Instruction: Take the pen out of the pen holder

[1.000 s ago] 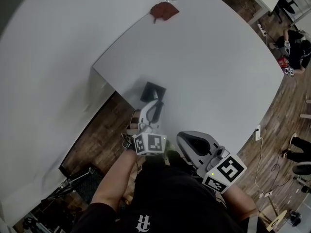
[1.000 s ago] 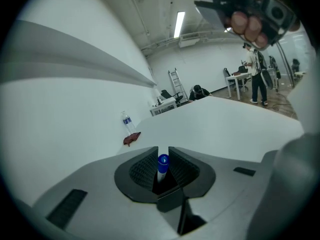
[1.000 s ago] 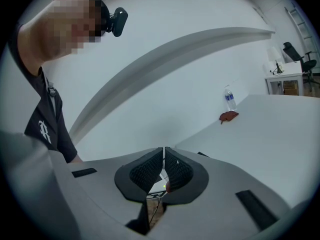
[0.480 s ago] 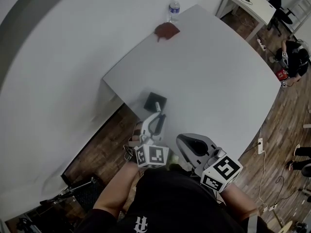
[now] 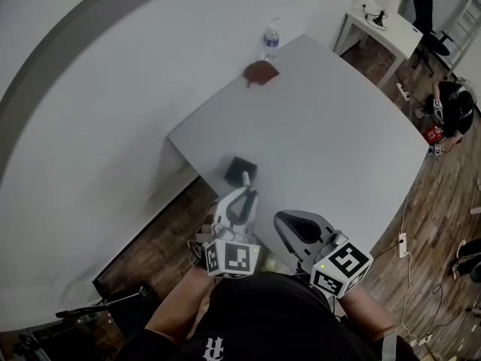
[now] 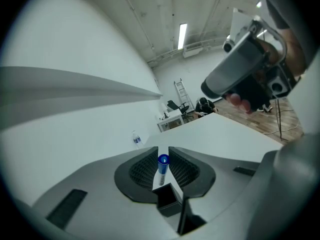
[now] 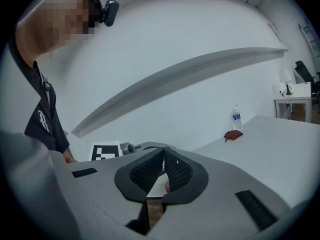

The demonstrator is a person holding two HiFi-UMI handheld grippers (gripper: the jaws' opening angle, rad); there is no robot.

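Note:
A black square pen holder stands near the table's front-left corner. A pen with a white barrel and blue cap rises from it. My left gripper is shut on the pen just above the holder, and the cap sits between the ribbed pads. Whether the pen's lower end is inside the holder is not clear. My right gripper hangs shut and holding nothing, beside the left one at the table's front edge. In the right gripper view its jaws meet at the tips.
A water bottle and a reddish-brown cloth lie at the white table's far corner. A white desk stands beyond, and a person sits on the wooden floor to the right. A white wall runs along the left.
The head view has swung, so the table sits lower and farther right in the frame. My left gripper stays at the holder, and the pen's barrel now shows between holder and jaws. The right gripper has hardly moved.

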